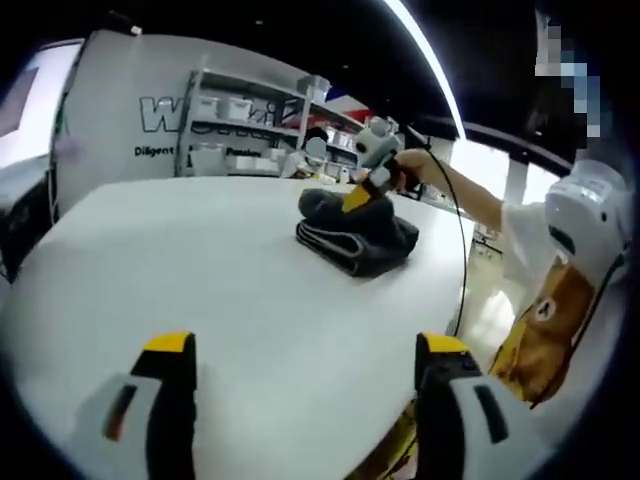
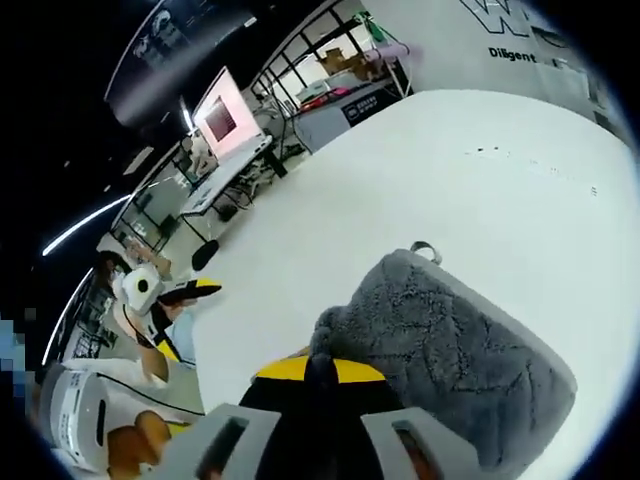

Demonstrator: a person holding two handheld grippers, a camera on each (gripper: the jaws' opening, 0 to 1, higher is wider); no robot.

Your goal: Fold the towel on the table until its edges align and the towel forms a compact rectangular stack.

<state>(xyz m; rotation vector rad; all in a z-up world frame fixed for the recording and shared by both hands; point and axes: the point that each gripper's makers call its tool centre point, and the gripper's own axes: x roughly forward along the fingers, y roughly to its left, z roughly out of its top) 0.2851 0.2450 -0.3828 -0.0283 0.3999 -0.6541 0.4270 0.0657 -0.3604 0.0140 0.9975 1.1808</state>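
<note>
The right tongs [image 2: 308,378], jaws pressed together, pinch the near edge of a dark grey towel [image 2: 450,340] in the right gripper view; seen from the left gripper view, the same tongs [image 1: 362,190] sit on top of the bundle, a hand [image 1: 420,166] behind them. The left tongs [image 1: 305,372] hang wide apart with nothing between them, low over the near part of the white surface [image 1: 200,260], well away from the cloth. The towel [image 1: 355,235] lies already folded into a thick, layered stack toward the far right of that surface, a small hanging loop [image 2: 425,250] showing at one corner. The plush pile looks soft and limp, light but bulky, likely to sag or slide open if lifted by a single layer; a grip across all layers at a corner or folded edge would seem safest. Shelving [image 1: 250,130] stands beyond.
</note>
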